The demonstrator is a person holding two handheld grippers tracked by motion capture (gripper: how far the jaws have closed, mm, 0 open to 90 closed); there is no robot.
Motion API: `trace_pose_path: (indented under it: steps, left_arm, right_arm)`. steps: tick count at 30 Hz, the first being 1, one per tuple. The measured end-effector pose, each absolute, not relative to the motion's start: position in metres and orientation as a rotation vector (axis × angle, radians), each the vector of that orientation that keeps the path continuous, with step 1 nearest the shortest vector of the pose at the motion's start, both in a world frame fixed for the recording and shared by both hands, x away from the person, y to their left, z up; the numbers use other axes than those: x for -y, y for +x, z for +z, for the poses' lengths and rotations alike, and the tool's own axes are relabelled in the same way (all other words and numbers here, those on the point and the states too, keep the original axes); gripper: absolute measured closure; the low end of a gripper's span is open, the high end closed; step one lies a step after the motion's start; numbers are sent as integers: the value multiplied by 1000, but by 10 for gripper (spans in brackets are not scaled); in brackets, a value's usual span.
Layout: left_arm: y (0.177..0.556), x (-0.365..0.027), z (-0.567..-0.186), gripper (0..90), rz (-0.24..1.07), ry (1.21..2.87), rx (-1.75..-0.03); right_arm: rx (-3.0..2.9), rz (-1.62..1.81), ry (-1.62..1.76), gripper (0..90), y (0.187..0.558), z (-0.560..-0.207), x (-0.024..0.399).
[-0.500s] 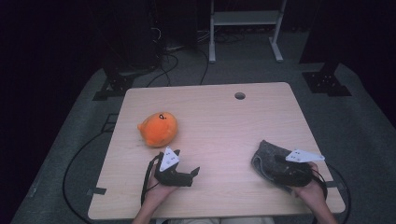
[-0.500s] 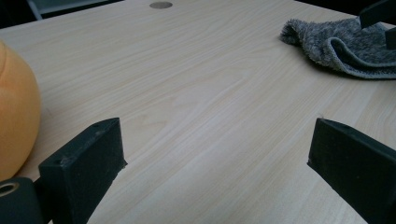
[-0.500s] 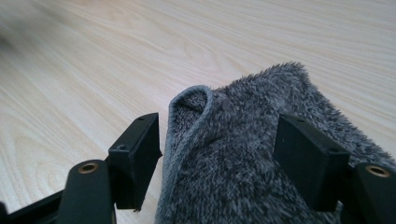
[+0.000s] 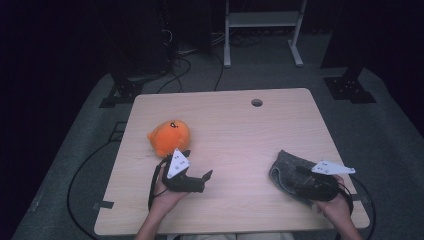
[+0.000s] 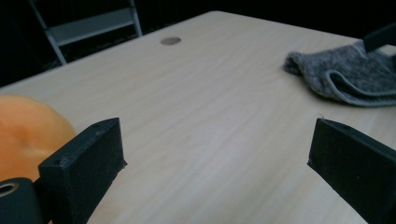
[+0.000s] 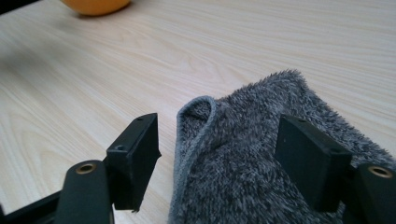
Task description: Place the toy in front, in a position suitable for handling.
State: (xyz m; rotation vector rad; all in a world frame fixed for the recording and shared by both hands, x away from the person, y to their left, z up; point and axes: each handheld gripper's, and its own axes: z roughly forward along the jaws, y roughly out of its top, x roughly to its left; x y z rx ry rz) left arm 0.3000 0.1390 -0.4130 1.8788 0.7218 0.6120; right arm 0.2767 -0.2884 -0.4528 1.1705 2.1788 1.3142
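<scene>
Two hand-held grippers are over the counter (image 4: 235, 135), and between the picture of half a second ago and this moment almost nothing has changed: the orange plush toy (image 4: 169, 137), the grey fleece cloth (image 4: 286, 170) and both hands lie at the same places.

The right hand-held gripper (image 6: 217, 154) is released, with its jaws standing wide apart. The folded cloth lies between them and under them; in the right gripper view its rolled hem is just beside the one jaw and the other jaw stands above the fluffy surface, but I cannot see the pads pressing on it. The cloth therefore rests on the counter, directly in front of this gripper, not grasped.

The left hand-held gripper (image 5: 217, 154) is also released, its jaws wide and nothing between them, only bare wood. The plush toy is just beside its one jaw, a little behind the tips, and the cloth is well apart on its other side.

My judgement is that the work has not really started. The right gripper is placed for a grasp of the cloth and needs only to clench; the left one must first turn toward the toy.
</scene>
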Motion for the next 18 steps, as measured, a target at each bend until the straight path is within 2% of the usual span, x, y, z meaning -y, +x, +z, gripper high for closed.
trace_pose_path:
  steps: [6,18]
  left_arm:
    - [317,-156,-393,26,690,1841,-747]
    - [347,-194,-388,26,841,1786,-871]
  right_arm:
    - [-2185,1316,1162,289,275,-452,286]
    - [-2198,1311,1138,299,274,-452,286]
